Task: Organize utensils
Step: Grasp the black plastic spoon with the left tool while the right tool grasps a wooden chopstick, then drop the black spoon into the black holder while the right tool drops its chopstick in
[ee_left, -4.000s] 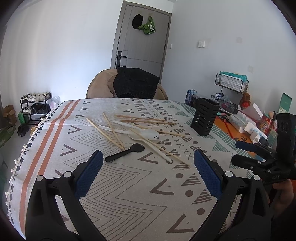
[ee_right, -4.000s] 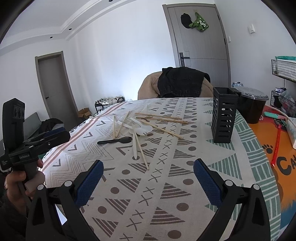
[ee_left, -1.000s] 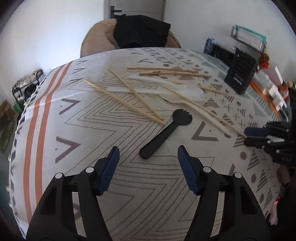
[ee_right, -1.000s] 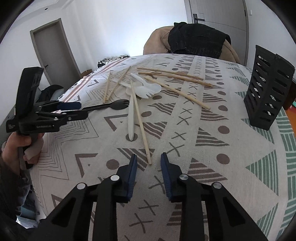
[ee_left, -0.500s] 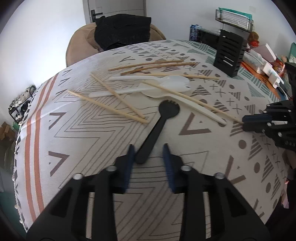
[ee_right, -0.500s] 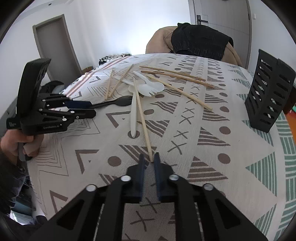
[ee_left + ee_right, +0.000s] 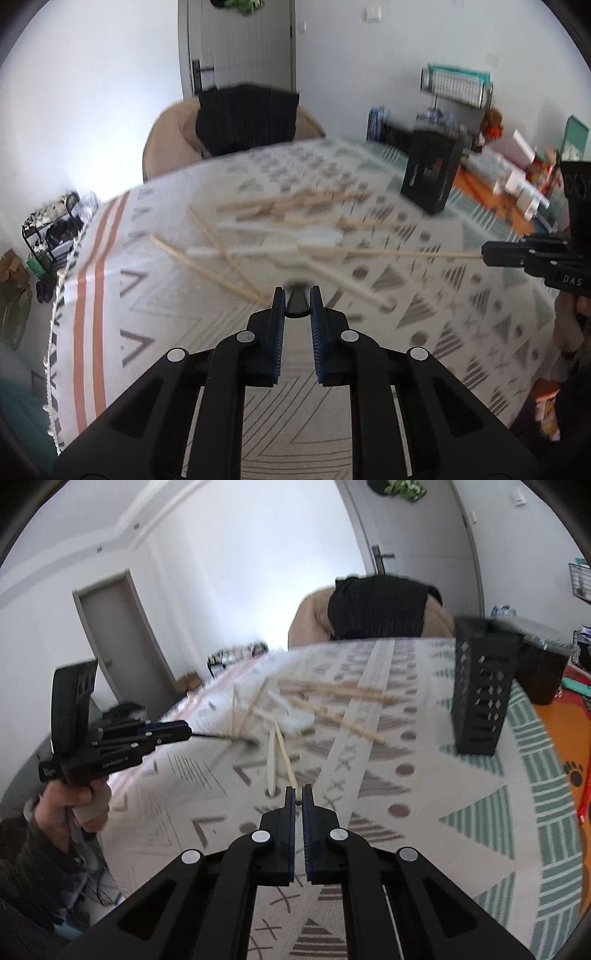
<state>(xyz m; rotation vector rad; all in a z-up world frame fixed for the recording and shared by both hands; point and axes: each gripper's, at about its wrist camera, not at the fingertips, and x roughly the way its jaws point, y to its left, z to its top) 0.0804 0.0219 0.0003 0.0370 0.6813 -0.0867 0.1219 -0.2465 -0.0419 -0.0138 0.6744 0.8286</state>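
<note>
Step in hand: pickup. The left gripper (image 7: 297,295) has its jaws clamped on the handle of the black spork (image 7: 296,300); in the right wrist view the spork's dark length runs from that gripper toward the scatter of utensils, its head blurred and just above or on the cloth. The right gripper (image 7: 298,794) has its jaws pressed together on the near end of one wooden chopstick (image 7: 284,751); in the left wrist view the stick extends leftward from the jaws over the pile.

Both frames are motion-blurred, so whether either item is fully clear of the tabletop (image 7: 424,812) cannot be told.

Remaining items: several chopsticks (image 7: 332,692) and white plastic utensils (image 7: 272,760) lie loose at mid-tabletop. The black slotted holder (image 7: 484,694) stands upright at the far right, well apart from the pile.

Judgement: the task is at an early stage, since nothing is visible in the holder. The next move calls for carrying each held item right to the holder, turning it near vertical and lowering it through the open top before parting the jaws. The thin chopstick may pivot in the grip.
</note>
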